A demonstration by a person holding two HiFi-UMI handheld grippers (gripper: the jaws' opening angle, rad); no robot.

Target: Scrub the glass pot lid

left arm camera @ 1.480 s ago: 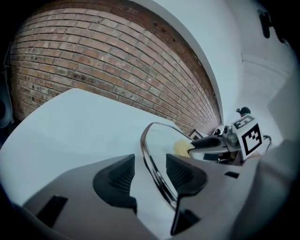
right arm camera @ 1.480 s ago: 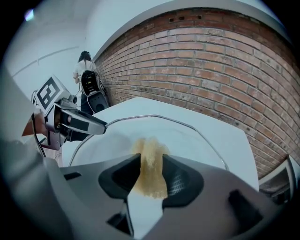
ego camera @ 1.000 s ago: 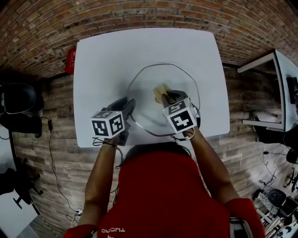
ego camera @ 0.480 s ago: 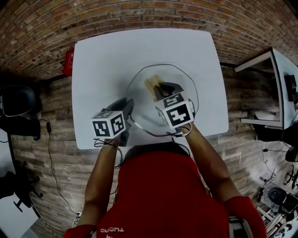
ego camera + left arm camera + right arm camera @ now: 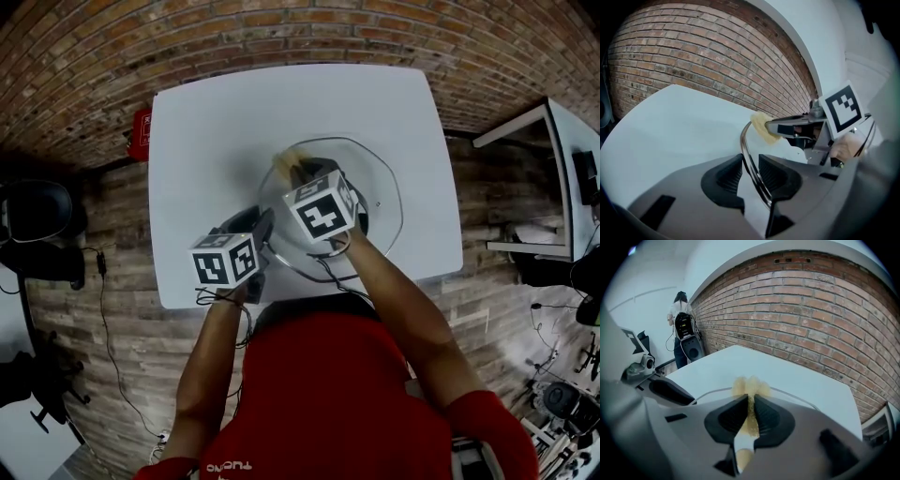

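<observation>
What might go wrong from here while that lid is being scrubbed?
1. The left gripper, whose jaws have just been closing, holds the glass lid only by its thin rim. The scrubbing push might twist it loose.
2. The right gripper, its jaws also just closing, pinches the yellow sponge by a narrow strip, so it might pull free.
3. The lid lies close to the near edge of the table, so a slip might send it off.

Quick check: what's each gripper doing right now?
Left gripper: shut on the rim of the glass lid, jaws just closed further.
Right gripper: shut on the sponge, jaws just closed further.
</observation>
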